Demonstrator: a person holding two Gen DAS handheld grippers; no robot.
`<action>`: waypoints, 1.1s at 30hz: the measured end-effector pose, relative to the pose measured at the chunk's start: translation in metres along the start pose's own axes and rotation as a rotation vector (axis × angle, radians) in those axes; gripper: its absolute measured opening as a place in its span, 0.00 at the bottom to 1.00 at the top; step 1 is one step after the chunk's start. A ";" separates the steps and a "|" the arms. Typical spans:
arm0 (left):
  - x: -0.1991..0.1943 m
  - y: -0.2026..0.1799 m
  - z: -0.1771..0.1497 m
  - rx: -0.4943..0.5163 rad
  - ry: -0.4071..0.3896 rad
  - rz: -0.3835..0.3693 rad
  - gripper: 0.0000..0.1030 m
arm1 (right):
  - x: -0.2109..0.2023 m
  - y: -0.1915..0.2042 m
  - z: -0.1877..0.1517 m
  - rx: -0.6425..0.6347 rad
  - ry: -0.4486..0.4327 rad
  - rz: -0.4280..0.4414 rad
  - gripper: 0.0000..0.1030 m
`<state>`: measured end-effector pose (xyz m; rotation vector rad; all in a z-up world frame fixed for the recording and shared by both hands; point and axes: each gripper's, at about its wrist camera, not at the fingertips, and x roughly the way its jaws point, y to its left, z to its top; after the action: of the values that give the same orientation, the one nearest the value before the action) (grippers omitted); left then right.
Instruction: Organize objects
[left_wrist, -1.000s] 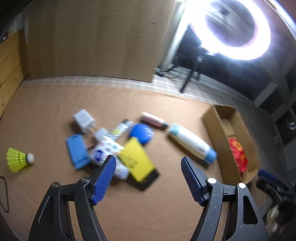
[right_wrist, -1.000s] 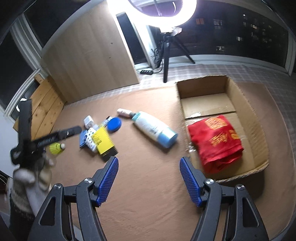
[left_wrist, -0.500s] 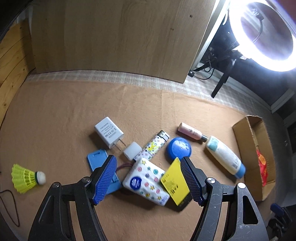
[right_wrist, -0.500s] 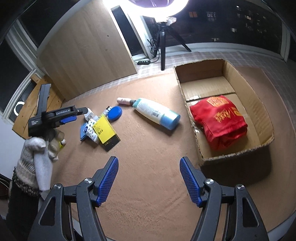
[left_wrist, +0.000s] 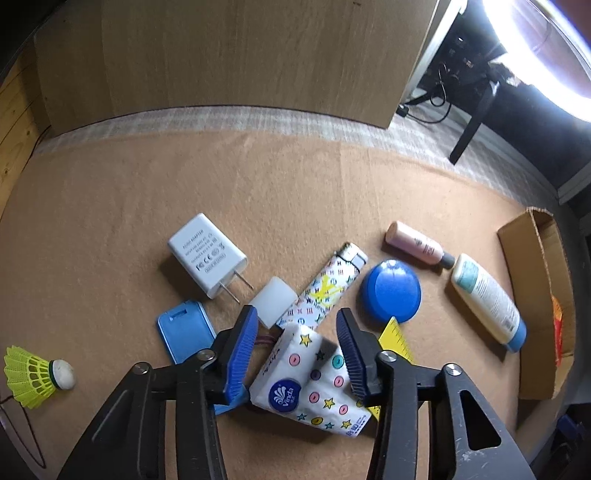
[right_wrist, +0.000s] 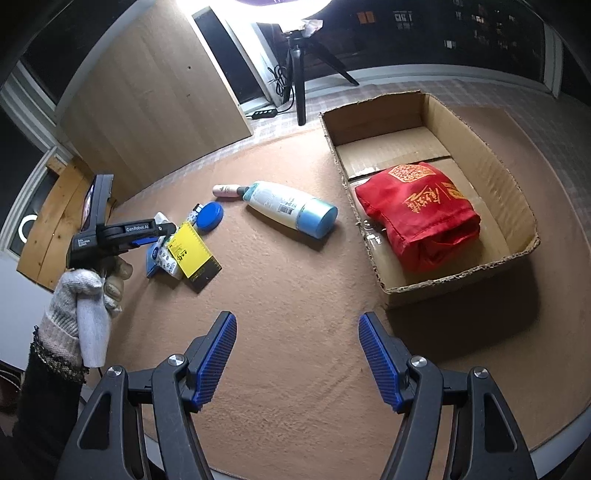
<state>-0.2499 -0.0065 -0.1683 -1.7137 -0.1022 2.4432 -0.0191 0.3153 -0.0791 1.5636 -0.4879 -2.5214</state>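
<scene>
Both grippers look the same: black plastic arms, silver screws, ribbed blue pads (right_wrist: 377, 363). The left gripper (right_wrist: 162, 236) says "GenRobot.AI" in white. Left hand (right_wrist: 79, 295) wears a grey-white knit glove, dark sleeve.

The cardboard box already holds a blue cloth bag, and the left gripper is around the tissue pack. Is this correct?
One detail is wrong: the bag in the cardboard box is red, not blue, as the right wrist view shows. The left gripper does straddle the tissue pack.
</scene>
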 end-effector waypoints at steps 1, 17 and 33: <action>0.001 -0.001 -0.002 0.002 0.002 -0.002 0.43 | 0.001 0.001 0.000 -0.004 0.001 0.002 0.63; 0.001 -0.007 -0.052 0.009 0.040 -0.071 0.38 | 0.019 0.028 0.001 -0.072 0.038 0.042 0.63; -0.026 -0.038 -0.099 0.082 -0.020 -0.105 0.55 | 0.037 0.033 -0.004 -0.102 0.087 0.052 0.63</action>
<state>-0.1452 0.0237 -0.1727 -1.6090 -0.0903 2.3557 -0.0341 0.2735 -0.1005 1.5944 -0.3773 -2.3880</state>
